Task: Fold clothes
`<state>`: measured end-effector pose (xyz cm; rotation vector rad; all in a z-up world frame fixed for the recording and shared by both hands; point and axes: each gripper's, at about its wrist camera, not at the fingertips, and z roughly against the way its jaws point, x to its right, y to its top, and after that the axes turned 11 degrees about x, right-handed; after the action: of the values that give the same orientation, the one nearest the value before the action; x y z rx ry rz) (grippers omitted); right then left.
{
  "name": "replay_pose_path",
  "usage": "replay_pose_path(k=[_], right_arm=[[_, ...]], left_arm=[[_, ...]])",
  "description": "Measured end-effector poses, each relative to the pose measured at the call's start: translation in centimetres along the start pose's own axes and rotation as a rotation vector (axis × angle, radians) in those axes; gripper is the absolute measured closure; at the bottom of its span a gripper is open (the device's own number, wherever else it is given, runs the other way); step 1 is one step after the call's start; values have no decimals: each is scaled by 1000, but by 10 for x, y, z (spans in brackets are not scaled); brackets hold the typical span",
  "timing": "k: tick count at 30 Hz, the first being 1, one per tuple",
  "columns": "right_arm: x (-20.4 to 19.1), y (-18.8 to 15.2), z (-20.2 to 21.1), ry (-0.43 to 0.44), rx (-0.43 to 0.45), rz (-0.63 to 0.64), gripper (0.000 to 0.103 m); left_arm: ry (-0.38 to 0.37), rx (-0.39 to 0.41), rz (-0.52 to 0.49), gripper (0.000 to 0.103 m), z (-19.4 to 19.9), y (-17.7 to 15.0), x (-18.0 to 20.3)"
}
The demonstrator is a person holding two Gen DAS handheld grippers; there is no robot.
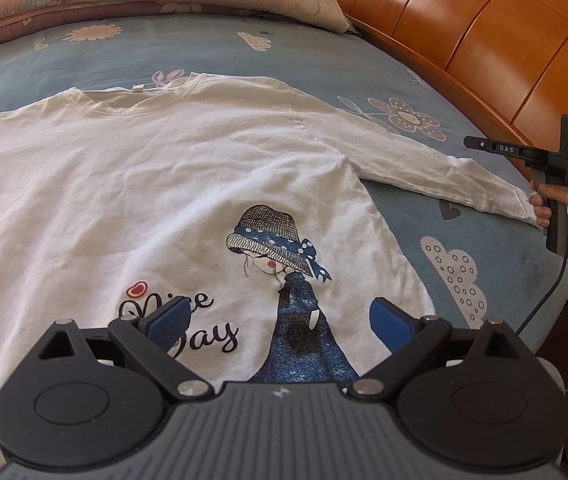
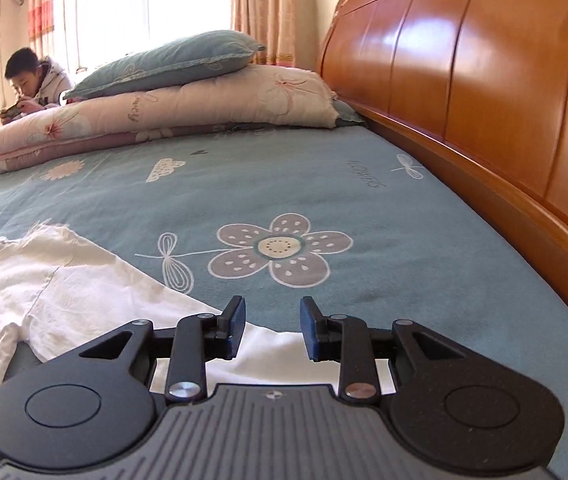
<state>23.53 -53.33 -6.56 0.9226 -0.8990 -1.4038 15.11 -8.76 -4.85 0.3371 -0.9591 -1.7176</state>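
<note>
Around: wooden headboard (image 2: 484,92) along bed edge, folded quilt (image 2: 172,114) and one pillow (image 2: 172,60) beyond | Count: one white shirt (image 1: 132,184) flat on blue bedsheet (image 2: 324,184), collar toward quilt, sleeve (image 1: 424,164) stretched toward headboard | My left gripper (image 1: 280,322) jaws spread wide above print | My right gripper (image 2: 270,326) jaws apart over cuff, nothing held

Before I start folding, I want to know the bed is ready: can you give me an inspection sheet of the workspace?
Surface: blue flowered bedsheet, flat.
Job's things: white shirt spread front up, sleeve stretched out sideways.
Clutter: folded quilt and pillow stacked at the far end, apart from the shirt.
Grippers: left gripper open over the shirt's print; right gripper open at the sleeve's cuff end.
Cables: black cable hanging from the right gripper.
Surroundings: wooden headboard, curtains, a person beyond the quilt.
</note>
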Motion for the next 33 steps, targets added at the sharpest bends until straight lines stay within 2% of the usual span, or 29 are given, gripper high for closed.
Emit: replay_pose_path(k=[4, 8, 10, 11, 12, 13, 14, 19, 21, 23, 24, 26, 30, 33], right_arm=[[1, -4, -26, 44, -81, 69, 59], [3, -13, -37, 107, -158, 123, 58], [3, -17, -41, 130, -185, 155, 68], [0, -17, -40, 125, -179, 179, 85], [-3, -17, -38, 121, -172, 204, 93], [-4, -16, -37, 109, -161, 213, 99], [-3, -15, -38, 88, -143, 205, 100], [-4, -10, -46, -52, -113, 211, 99], [-5, -7, -44, -84, -104, 194, 88], [-7, -1, -33, -61, -57, 133, 85], [-10, 2, -29, -30, -40, 103, 80], [-20, 7, -26, 46, -30, 55, 77], [-54, 7, -44, 142, -72, 57, 77], [-75, -1, -67, 138, -129, 50, 75]], left_arm=[[12, -2, 16, 7, -3, 0, -9], [24, -12, 30, 7, -11, -1, -15], [18, -19, 27, 7, -14, -2, -14], [14, -22, 26, 7, -15, -2, -14], [9, -24, 22, 7, -16, -2, -12], [5, -24, 18, 7, -17, -3, -10], [0, -23, 16, 7, -16, -3, -9], [-8, -12, 10, 7, -12, -2, -7], [-4, -8, 13, 7, -11, -1, -9], [3, -7, 18, 7, -12, -1, -12], [6, -9, 21, 7, -13, -1, -12], [13, -13, 27, 7, -15, -2, -12], [15, -31, 15, 7, -18, -4, -10], [26, -33, 17, 7, -15, -5, -14]])
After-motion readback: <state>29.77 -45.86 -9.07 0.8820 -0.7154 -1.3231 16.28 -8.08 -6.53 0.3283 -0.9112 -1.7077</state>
